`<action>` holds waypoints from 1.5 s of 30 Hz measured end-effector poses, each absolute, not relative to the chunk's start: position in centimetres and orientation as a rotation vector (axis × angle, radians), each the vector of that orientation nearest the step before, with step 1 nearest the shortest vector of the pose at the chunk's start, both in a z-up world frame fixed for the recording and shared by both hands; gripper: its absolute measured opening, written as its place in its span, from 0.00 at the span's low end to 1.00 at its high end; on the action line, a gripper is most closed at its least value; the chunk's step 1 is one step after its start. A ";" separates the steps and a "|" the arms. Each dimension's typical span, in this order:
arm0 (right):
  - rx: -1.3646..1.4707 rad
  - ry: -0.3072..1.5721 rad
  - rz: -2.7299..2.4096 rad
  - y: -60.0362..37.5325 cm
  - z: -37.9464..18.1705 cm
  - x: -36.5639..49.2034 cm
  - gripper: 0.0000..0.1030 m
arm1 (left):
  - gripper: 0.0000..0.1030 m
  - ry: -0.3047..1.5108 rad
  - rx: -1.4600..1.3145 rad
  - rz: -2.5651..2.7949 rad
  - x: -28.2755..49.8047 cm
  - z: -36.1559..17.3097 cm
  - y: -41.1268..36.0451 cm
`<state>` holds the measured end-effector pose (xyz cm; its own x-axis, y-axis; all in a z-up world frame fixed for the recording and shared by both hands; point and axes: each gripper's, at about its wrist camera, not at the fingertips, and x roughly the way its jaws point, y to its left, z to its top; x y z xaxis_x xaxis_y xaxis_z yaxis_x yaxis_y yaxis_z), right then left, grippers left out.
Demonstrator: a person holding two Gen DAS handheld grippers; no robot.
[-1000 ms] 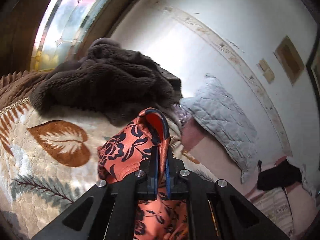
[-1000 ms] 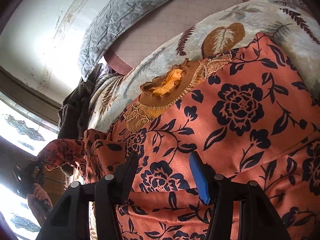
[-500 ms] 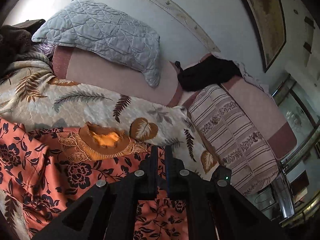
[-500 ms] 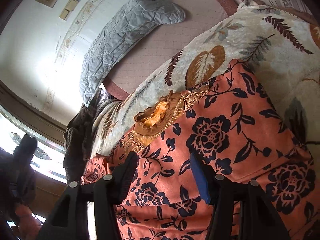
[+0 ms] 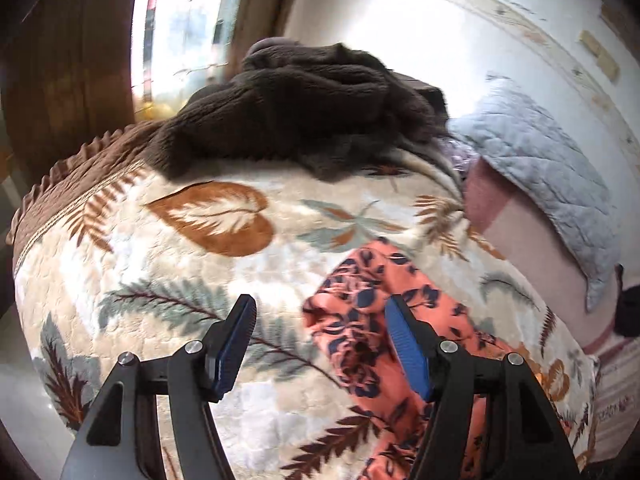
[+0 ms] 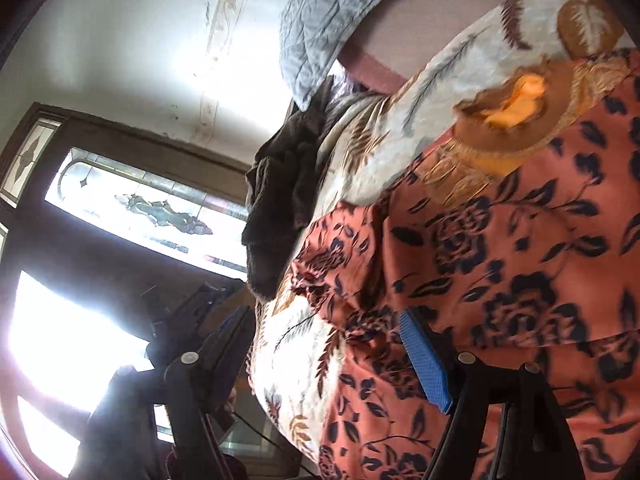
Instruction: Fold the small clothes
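An orange garment with dark blue flowers [image 6: 520, 248] lies spread on a leaf-patterned blanket [image 5: 180, 264]. Its brown collar [image 6: 516, 120] points toward the pillow. In the left wrist view a sleeve of the garment [image 5: 360, 320] lies bunched beside the right fingertip. My left gripper [image 5: 320, 344] is open and empty above the blanket at the sleeve's end. My right gripper [image 6: 328, 356] is open and empty over the garment's near edge. The left gripper also shows in the right wrist view [image 6: 208, 344], off the bed's edge.
A dark brown fleece heap [image 5: 304, 108] lies at the bed's far end by a stained-glass window [image 6: 140, 204]. A grey quilted pillow [image 5: 540, 168] rests on a pink sheet [image 5: 532, 256] near the white wall.
My left gripper was shut on the sleeve, carried it across the garment, then opened and let it go. It now looks back toward the fleece. My right gripper stayed open and shifted toward the bed's edge.
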<state>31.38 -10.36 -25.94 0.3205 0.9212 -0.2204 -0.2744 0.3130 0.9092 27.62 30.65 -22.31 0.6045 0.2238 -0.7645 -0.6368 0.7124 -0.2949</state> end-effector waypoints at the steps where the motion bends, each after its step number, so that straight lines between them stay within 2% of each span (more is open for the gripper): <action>1: 0.904 0.915 0.953 -8.5 -26.3 31.6 0.75 | 0.66 0.780 -0.620 0.536 27.4 -23.0 31.5; 8: 1.084 1.099 0.823 0.2 -32.3 35.1 0.74 | 0.66 0.782 -0.667 0.570 26.2 -23.9 35.2; 15: 1.045 1.041 0.680 3.3 -31.3 37.2 0.72 | 0.66 0.764 -0.701 0.526 26.2 -23.3 35.9; 16: 1.030 1.036 0.677 3.5 -31.0 37.4 0.66 | 0.66 0.762 -0.702 0.521 26.3 -23.2 35.8; 17: 1.010 1.038 0.676 3.9 -30.8 37.6 0.45 | 0.66 0.761 -0.704 0.511 26.4 -23.2 35.8; 18: 0.985 1.047 0.674 4.3 -30.6 37.9 0.18 | 0.66 0.762 -0.704 0.499 26.4 -23.1 35.7; 20: 0.947 1.043 0.652 4.2 -30.0 38.0 0.16 | 0.66 0.765 -0.700 0.493 26.5 -23.1 35.8; 22: 0.888 0.987 0.647 4.1 -28.5 37.5 0.09 | 0.66 0.759 -0.702 0.504 26.3 -23.1 36.0; 28: 0.766 0.772 0.653 2.5 -21.7 35.2 0.06 | 0.66 0.751 -0.713 0.510 26.1 -23.0 36.2; 35: 0.769 0.490 0.521 -8.8 -14.6 32.1 0.06 | 0.66 0.751 -0.679 0.481 26.9 -22.6 34.3; 40: 0.616 0.511 0.310 -18.7 -15.4 31.6 0.06 | 0.66 0.791 -0.595 0.384 28.9 -22.8 29.7; 45: 0.608 0.658 0.167 -26.4 -21.8 32.7 0.06 | 0.66 0.855 -0.452 0.206 31.5 -23.7 22.0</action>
